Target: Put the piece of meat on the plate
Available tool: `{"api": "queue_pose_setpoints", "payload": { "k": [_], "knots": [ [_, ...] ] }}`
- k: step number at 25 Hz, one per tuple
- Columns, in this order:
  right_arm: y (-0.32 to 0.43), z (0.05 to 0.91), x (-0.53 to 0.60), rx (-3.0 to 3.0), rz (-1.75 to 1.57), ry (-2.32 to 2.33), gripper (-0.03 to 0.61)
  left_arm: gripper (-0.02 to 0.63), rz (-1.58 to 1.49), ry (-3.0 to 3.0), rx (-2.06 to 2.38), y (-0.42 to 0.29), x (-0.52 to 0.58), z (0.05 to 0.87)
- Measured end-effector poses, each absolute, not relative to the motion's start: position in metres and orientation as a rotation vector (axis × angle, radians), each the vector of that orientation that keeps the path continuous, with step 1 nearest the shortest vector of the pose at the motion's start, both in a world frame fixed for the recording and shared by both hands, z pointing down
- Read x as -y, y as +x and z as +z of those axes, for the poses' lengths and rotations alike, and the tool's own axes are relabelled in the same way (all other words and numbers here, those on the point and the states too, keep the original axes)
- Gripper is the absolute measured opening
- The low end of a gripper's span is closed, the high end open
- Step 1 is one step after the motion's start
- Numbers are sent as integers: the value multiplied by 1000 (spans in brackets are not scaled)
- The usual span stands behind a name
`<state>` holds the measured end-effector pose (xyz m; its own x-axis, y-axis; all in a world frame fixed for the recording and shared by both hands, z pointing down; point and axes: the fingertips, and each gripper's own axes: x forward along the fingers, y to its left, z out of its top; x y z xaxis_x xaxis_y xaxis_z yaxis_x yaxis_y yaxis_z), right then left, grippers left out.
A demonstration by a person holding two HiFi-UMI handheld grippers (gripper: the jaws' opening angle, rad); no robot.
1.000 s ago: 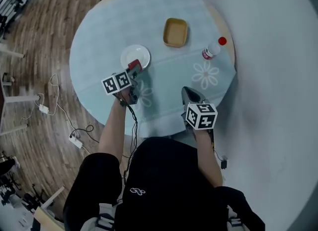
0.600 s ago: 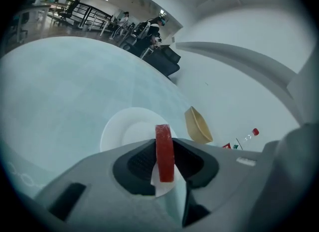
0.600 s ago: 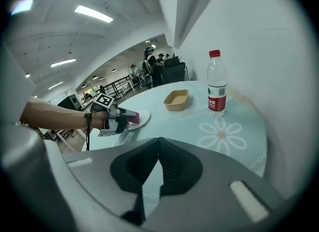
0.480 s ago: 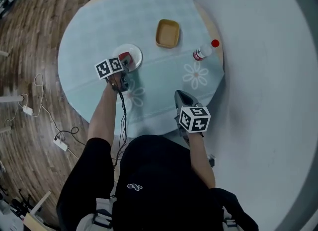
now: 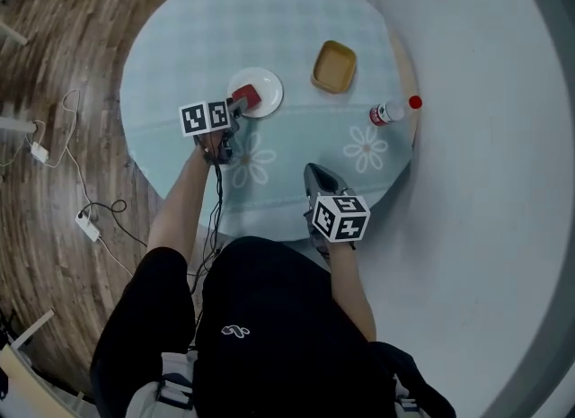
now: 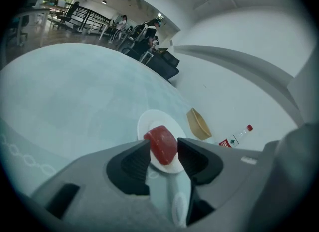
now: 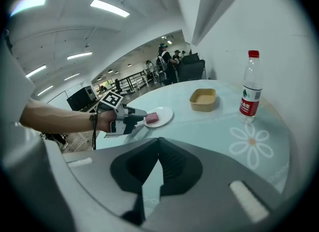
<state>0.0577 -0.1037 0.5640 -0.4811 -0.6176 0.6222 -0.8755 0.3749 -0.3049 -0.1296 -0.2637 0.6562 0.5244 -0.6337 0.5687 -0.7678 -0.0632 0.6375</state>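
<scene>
Having carried the meat forward over the plate, the left gripper is now opening its jaws, and the red piece is lying between them on the plate, apparently released. The task is probably finishing. The right gripper is hanging closed and empty, well back. The bottle beyond it is showing a red label, its print unreadable.

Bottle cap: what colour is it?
Red. The bottle cap shows best in the right gripper view.
</scene>
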Motion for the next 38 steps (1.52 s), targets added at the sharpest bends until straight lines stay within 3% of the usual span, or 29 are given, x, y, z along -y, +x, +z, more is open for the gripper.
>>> {"api": "queue_pose_setpoints", "payload": {
  "k": [6, 12, 16, 25, 38],
  "knots": [
    [34, 560, 123, 2296, 841, 1236, 8, 119, -31, 1786, 1183, -148, 245, 619],
    [5, 506, 191, 2447, 719, 1267, 8, -8, -319, 1795, 1341, -182, 257, 511],
    [-13, 438, 244, 2579, 601, 1398, 8, -8, -578, 1915, 1387, -193, 258, 411],
    [-12, 330, 233, 2694, 258, 1730, 8, -6, -90, 2323, 1936, -197, 197, 314],
    [-29, 329, 203, 2718, 116, 1547, 6, -6, -90, 2342, 2022, -185, 179, 308]
  ]
}}
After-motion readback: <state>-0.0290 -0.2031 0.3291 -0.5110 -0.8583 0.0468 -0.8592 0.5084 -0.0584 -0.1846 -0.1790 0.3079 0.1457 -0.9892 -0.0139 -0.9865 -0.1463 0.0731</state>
